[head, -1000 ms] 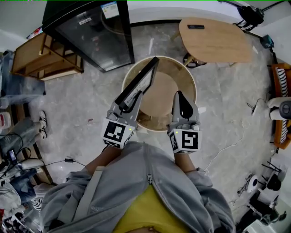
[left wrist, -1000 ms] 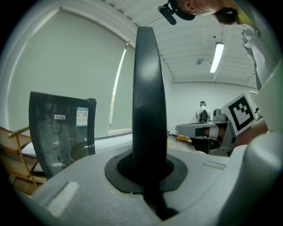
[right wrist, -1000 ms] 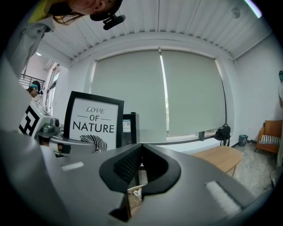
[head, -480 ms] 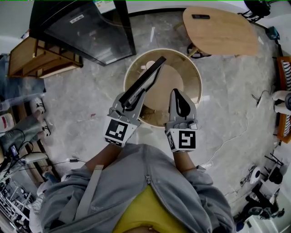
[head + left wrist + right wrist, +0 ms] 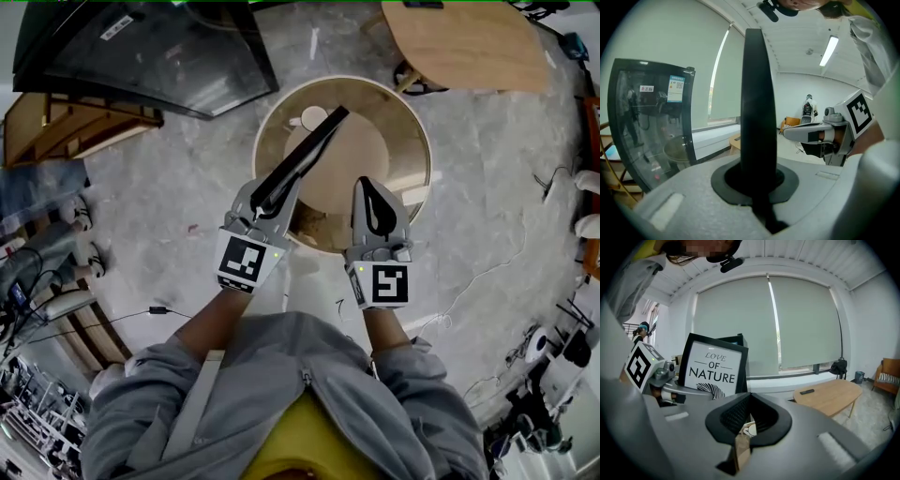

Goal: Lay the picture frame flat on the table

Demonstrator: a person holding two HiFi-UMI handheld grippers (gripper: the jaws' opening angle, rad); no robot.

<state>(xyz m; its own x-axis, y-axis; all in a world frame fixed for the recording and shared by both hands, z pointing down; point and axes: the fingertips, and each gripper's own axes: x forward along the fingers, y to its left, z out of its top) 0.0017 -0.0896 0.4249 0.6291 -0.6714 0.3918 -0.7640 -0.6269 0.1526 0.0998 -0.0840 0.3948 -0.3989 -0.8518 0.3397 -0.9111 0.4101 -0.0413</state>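
– What stands at the upper left?
– A dark glass-fronted cabinet (image 5: 141,47), with a wooden shelf (image 5: 75,127) beside it.
– And upper right?
– An oval wooden table (image 5: 464,42) with a remote (image 5: 806,391) on it. Drawn blinds (image 5: 787,324) hang behind.

The picture frame (image 5: 302,161) has a smooth black moulding with a dull sheen. In the right gripper view its print looks like matt white paper. The table (image 5: 424,155) at frame centre is pale, smooth wood, as is the oval table (image 5: 469,42) at upper right. The left gripper (image 5: 262,199) and right gripper (image 5: 371,190) have grey matt plastic shells. Their jaws carry black rubbery pads, finely ribbed on the right one. The floor (image 5: 159,206) is polished grey veined stone. The cabinet (image 5: 141,47) at upper left is dark glossy glass. The sleeves (image 5: 281,375) are grey cloth.
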